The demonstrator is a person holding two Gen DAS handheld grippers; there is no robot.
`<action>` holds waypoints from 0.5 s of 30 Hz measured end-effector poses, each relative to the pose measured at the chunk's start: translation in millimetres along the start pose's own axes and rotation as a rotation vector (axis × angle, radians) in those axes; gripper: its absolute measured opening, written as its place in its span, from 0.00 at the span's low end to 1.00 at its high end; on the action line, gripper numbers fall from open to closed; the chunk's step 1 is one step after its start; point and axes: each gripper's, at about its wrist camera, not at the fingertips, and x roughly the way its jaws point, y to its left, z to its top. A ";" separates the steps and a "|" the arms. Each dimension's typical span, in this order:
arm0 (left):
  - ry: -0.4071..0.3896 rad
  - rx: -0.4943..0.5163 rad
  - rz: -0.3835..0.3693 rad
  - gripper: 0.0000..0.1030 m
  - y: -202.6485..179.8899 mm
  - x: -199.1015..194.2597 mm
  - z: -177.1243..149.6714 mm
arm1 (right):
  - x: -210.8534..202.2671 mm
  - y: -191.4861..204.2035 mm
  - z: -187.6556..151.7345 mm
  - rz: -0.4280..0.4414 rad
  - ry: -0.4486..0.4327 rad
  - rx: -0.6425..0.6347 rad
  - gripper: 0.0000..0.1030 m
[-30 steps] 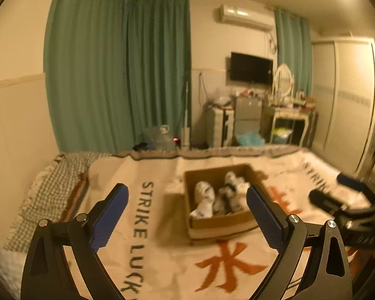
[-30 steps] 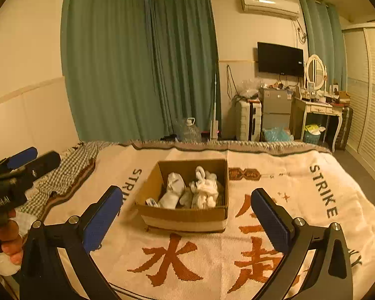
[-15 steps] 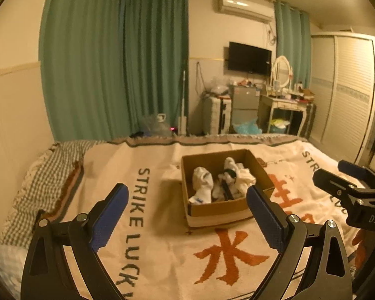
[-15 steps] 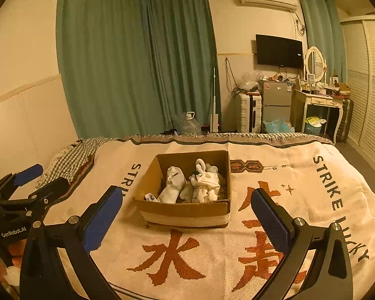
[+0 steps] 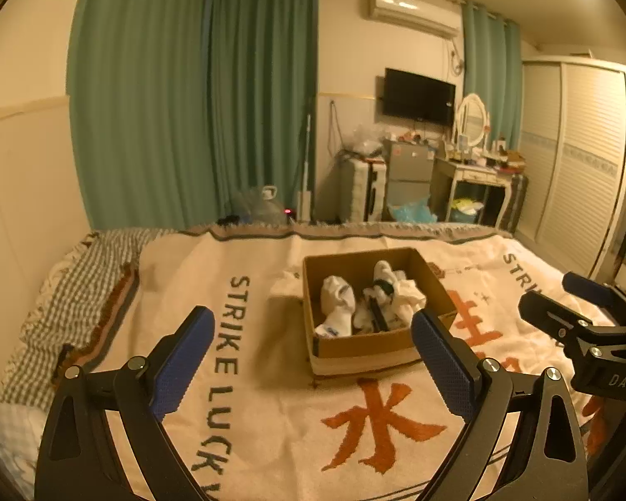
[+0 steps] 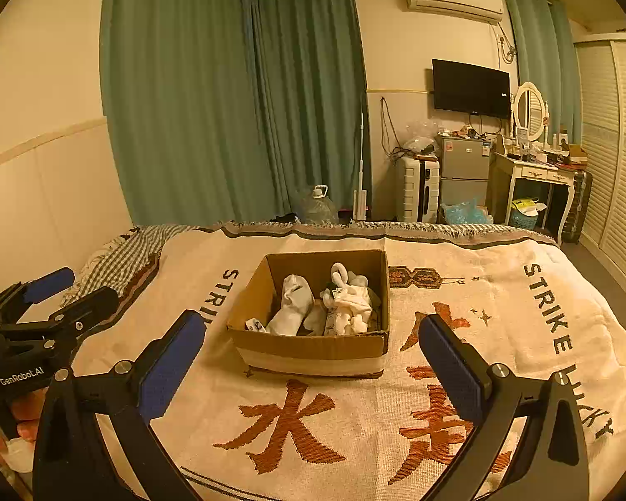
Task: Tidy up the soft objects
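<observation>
A brown cardboard box (image 5: 367, 344) (image 6: 309, 344) stands on the bed, holding several white socks (image 5: 338, 304) (image 6: 348, 302), some with dark bands. My left gripper (image 5: 313, 357) is open and empty, hovering above the blanket just short of the box. It also shows at the left edge of the right wrist view (image 6: 50, 298). My right gripper (image 6: 313, 359) is open and empty, on the near side of the box. It also shows at the right edge of the left wrist view (image 5: 571, 296).
A cream blanket (image 6: 501, 313) with orange characters and black lettering covers the bed. A checked sheet (image 5: 62, 292) lies at the left edge by the wall. Beyond the bed's foot are green curtains (image 6: 229, 104), a suitcase (image 6: 417, 190), a small fridge (image 6: 463, 171) and a dressing table (image 6: 538, 175).
Both cameras have tilted up and steadied, so the box sits a little lower in view. The right gripper has risen in the left wrist view. Both grippers stay open.
</observation>
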 end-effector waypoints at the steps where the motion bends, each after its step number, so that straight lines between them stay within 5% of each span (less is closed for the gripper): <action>1: 0.002 0.001 -0.001 0.94 -0.6 -0.6 0.3 | 0.2 0.2 0.1 -0.001 0.001 0.000 1.00; 15: 0.003 0.002 -0.005 0.94 -3.6 -1.4 -0.6 | 3.4 0.9 1.1 -0.007 0.009 0.004 1.00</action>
